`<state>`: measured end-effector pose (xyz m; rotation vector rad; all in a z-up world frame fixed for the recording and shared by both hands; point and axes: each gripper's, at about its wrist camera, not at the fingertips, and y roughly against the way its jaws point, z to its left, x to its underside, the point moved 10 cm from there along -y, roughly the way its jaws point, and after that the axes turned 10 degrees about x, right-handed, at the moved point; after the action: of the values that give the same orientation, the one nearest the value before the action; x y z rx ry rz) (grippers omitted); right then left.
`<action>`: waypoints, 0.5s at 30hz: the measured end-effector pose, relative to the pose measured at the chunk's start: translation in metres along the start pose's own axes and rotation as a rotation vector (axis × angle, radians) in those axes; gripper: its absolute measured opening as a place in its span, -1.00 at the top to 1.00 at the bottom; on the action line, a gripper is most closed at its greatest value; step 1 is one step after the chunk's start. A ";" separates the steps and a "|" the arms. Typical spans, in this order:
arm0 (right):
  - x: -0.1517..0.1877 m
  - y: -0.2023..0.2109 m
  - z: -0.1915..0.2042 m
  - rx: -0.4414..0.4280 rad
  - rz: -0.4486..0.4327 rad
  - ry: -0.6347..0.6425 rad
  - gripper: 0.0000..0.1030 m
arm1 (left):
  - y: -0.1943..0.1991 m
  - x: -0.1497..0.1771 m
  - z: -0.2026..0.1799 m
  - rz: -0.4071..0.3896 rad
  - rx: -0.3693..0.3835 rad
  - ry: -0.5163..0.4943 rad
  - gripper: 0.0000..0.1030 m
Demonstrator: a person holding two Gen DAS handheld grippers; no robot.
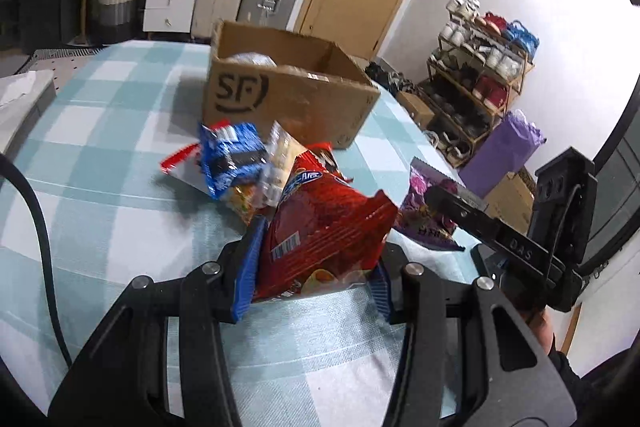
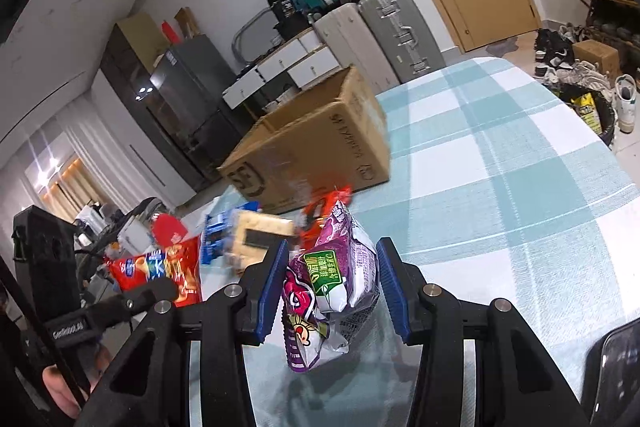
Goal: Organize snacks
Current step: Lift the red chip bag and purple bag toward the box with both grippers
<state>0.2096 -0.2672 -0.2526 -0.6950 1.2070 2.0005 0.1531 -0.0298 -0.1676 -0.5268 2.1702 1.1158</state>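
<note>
On the checked tablecloth (image 1: 120, 131), the cardboard box (image 1: 288, 95) sits ahead of your left gripper (image 1: 316, 259), clamped on the red bag (image 1: 328, 223); your right gripper (image 2: 330, 287) pinches the purple packet (image 2: 332, 279).

Cardboard box (image 2: 316, 151) blurred; its contents (image 1: 252, 59) mostly hidden behind wall.

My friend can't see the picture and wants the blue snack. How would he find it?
Find the big cardboard box marked SF on the checked tablecloth. A little pile of snacks lies just in front of it. The blue packet sits on the pile's left side, the only blue one, beside a clear cracker pack.
</note>
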 end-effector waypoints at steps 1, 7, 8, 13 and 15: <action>-0.001 0.004 0.006 -0.009 -0.002 0.008 0.11 | 0.007 -0.001 0.001 -0.004 -0.002 0.000 0.14; -0.008 0.028 0.035 -0.049 -0.022 0.052 0.11 | 0.048 -0.011 0.008 -0.057 -0.030 0.001 0.14; -0.009 0.032 0.039 -0.057 -0.026 0.054 0.11 | 0.055 -0.013 0.009 -0.071 -0.031 0.005 0.14; -0.018 0.050 0.054 -0.097 -0.029 0.038 0.11 | 0.079 -0.018 0.007 -0.083 -0.048 -0.014 0.14; -0.023 0.055 0.061 -0.133 -0.020 0.023 0.11 | 0.091 -0.021 0.007 -0.090 -0.043 -0.017 0.14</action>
<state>0.1751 -0.2366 -0.1803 -0.7944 1.0835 2.0758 0.1160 0.0278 -0.1044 -0.6256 2.0905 1.1163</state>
